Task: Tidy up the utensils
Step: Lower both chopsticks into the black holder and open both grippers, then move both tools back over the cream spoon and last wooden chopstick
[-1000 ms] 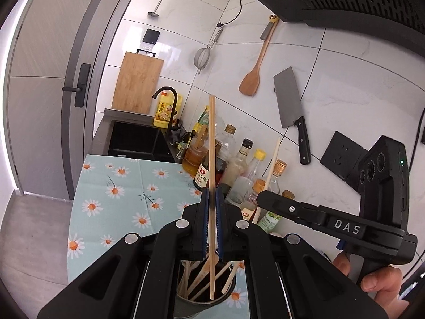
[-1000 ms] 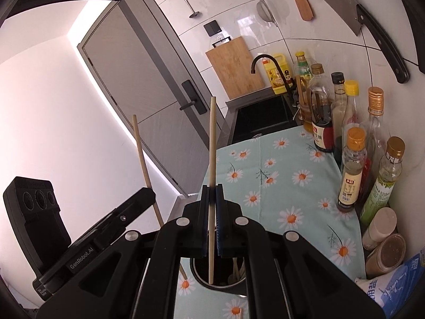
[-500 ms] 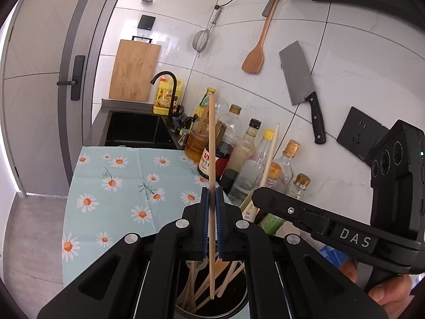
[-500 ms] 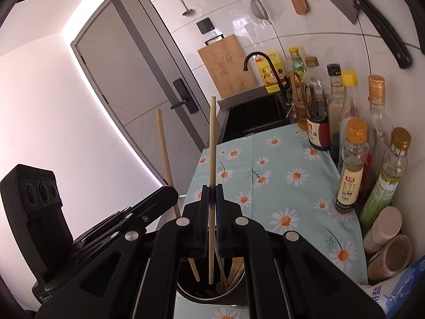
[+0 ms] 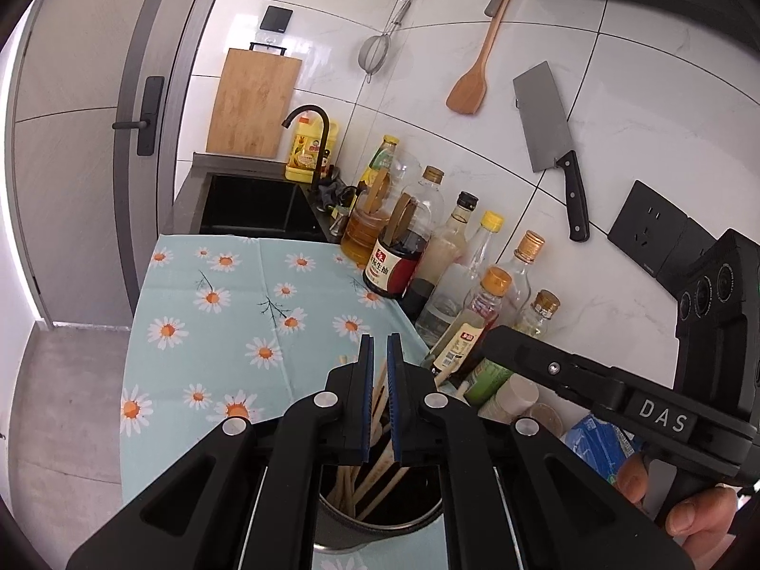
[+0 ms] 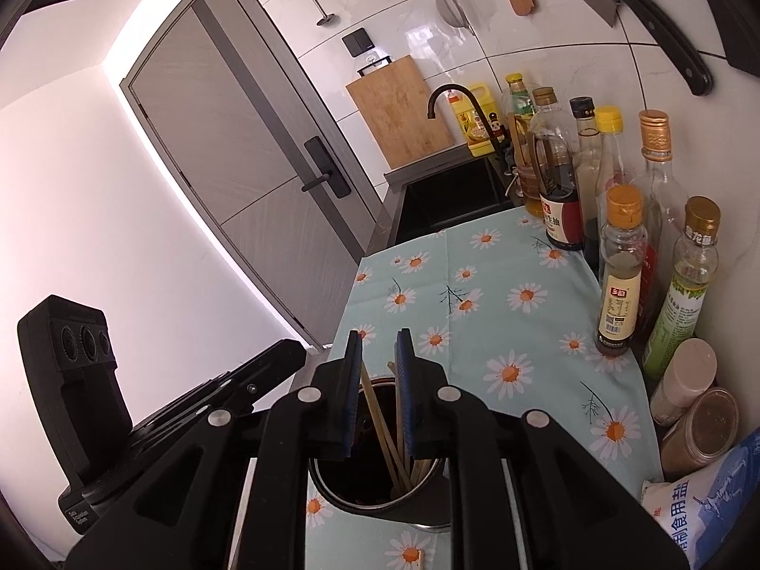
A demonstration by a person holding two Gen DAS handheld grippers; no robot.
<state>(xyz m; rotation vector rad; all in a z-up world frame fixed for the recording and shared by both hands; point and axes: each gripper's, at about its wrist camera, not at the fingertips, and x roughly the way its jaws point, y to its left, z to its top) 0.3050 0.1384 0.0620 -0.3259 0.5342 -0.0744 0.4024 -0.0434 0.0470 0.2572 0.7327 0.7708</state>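
A round metal utensil holder (image 5: 380, 529) stands on the daisy-print cloth right below both grippers, with several wooden chopsticks (image 5: 375, 470) leaning inside it. It also shows in the right wrist view (image 6: 375, 498) with chopsticks (image 6: 380, 422) in it. My left gripper (image 5: 379, 346) is open and empty just above the holder's mouth. My right gripper (image 6: 379, 346) is open and empty above the same holder. The right gripper's body (image 5: 617, 394) shows at the right of the left wrist view; the left gripper's body (image 6: 142, 408) shows at the left of the right wrist view.
A row of sauce and oil bottles (image 6: 622, 256) lines the tiled wall at the right, with spice jars (image 6: 684, 380) and a blue salt bag (image 6: 712, 513) near me. A black sink (image 5: 256, 209) lies beyond the cloth. A cleaver (image 5: 551, 137), wooden spatula and strainer hang on the wall.
Both grippers held an upright chopstick over the holder. Both have opened, and the two chopsticks have dropped into the holder among the others.
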